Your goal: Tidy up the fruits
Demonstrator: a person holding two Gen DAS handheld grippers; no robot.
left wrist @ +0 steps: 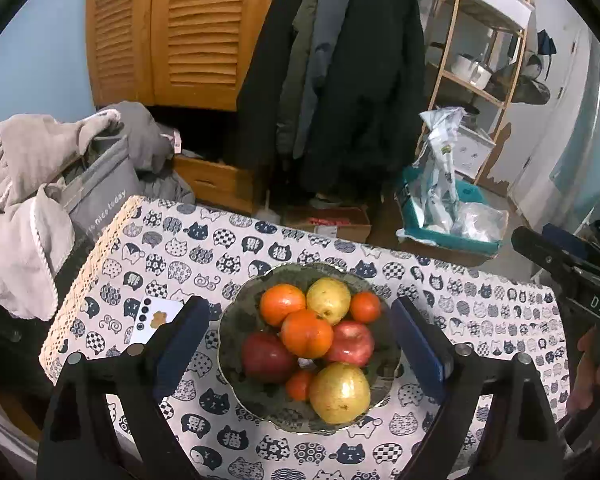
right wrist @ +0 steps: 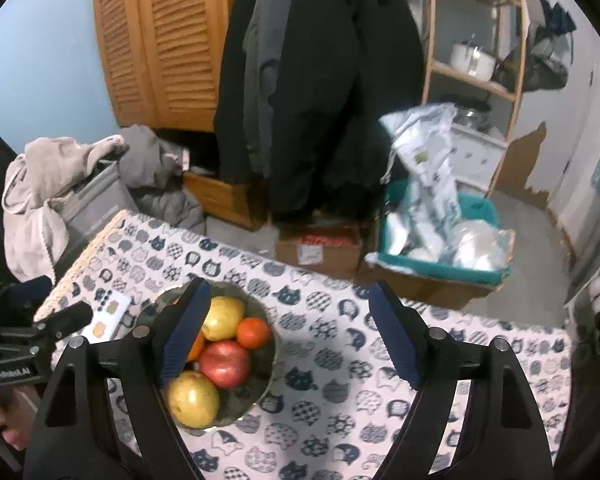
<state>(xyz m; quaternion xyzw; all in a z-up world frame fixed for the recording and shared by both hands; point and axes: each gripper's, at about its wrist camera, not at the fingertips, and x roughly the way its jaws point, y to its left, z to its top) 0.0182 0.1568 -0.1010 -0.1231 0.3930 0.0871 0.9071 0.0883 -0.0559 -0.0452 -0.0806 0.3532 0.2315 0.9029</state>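
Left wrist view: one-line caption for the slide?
Open left gripper hovers empty over a glass bowl of oranges, apples and pears on the cat-print tablecloth.

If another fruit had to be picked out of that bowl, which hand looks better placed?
Probably the left. The left hand-held gripper is open with the bowl centred between its fingers; the right hand-held gripper, also open, points mostly at bare tablecloth.

Orange tangerines (left wrist: 282, 304), red apples (left wrist: 268, 357) and yellow pears (left wrist: 339, 392) fill a dark green glass bowl (left wrist: 236, 320) on a white counter cloth (left wrist: 480, 320) patterned with navy cat faces, before honey-brown louvred doors (left wrist: 172, 28) and a teal basket (right wrist: 440, 268).
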